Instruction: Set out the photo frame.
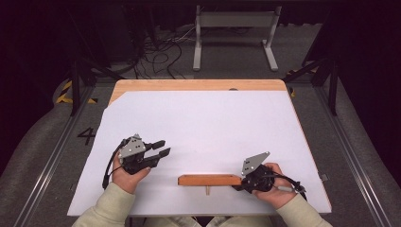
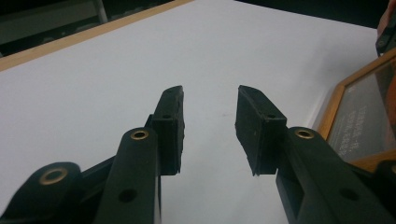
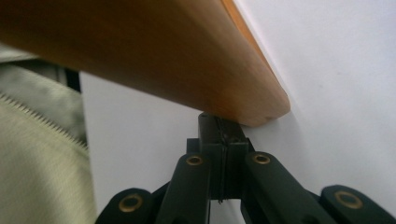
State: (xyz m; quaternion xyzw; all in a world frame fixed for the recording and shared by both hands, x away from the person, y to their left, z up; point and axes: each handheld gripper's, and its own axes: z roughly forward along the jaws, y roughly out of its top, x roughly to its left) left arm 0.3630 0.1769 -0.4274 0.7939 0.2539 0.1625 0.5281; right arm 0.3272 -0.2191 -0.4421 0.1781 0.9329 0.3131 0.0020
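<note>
Right gripper (image 1: 242,181), jaws shut flat under the wooden frame (image 1: 209,179) corner, grips nothing; frame may tip, left gripper (image 1: 161,148) open, apart.

1. You see the high view evenly lit from above: the white table sheet (image 1: 208,127) is bright, while the floor and room around it sink into near black.
2. Shadows there are soft and short, lying close under the wooden frame (image 1: 209,180) and your hands.
3. The high view is slightly soft and grainy, with little bending at the edges.
4. In the left gripper view, the near black jaws are blurred and dark; the sheet behind glows pale blue-white.
5. In the right gripper view, the wooden frame (image 3: 154,56) is close, out of focus, with a faint sheen.
</note>
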